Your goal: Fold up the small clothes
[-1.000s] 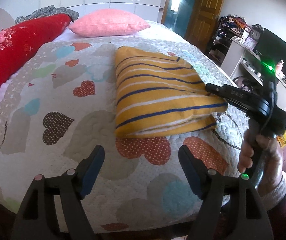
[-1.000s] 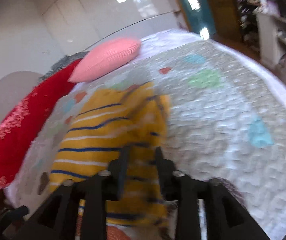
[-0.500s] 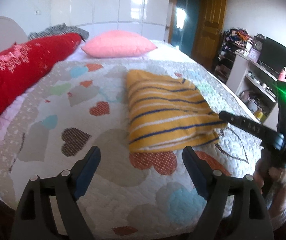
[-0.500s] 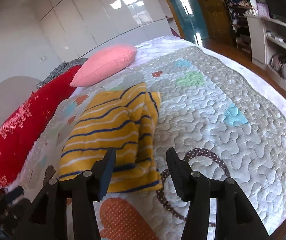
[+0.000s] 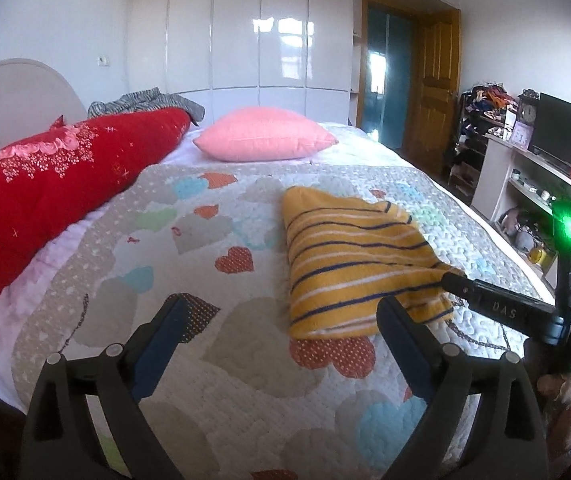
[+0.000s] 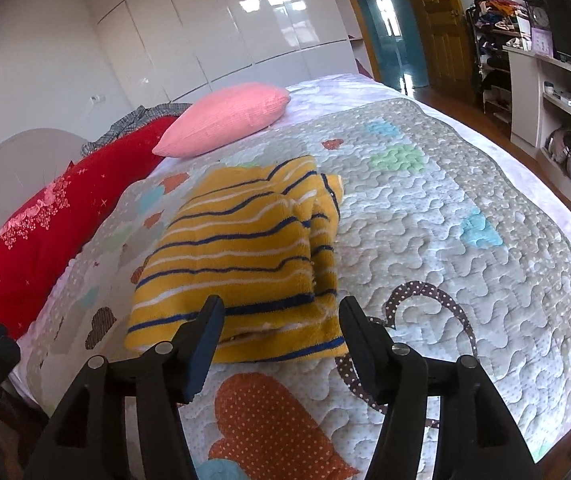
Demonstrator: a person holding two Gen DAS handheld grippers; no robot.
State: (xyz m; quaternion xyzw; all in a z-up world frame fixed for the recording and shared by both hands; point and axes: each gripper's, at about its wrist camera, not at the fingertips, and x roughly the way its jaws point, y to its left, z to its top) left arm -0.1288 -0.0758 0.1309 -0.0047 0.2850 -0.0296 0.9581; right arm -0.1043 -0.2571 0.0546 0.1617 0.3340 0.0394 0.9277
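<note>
A yellow garment with blue and white stripes (image 5: 349,264) lies folded on the heart-patterned quilt (image 5: 245,360); it also shows in the right wrist view (image 6: 241,256). My left gripper (image 5: 281,320) is open and empty, held over the quilt in front of the garment's near left corner. My right gripper (image 6: 281,324) is open and empty, just in front of the garment's near edge, not touching it. The right gripper also shows from the side in the left wrist view (image 5: 497,308), beside the garment's right edge.
A red bolster (image 5: 57,192) and a pink pillow (image 5: 265,140) lie at the head of the bed. A grey cloth (image 5: 145,102) lies behind the bolster. White shelves with a TV (image 5: 565,136) stand to the right of the bed.
My right gripper opened, let go of the garment and drew back from it. My left gripper pulled back and tilted up, staying open. The garment stays folded on the quilt.
</note>
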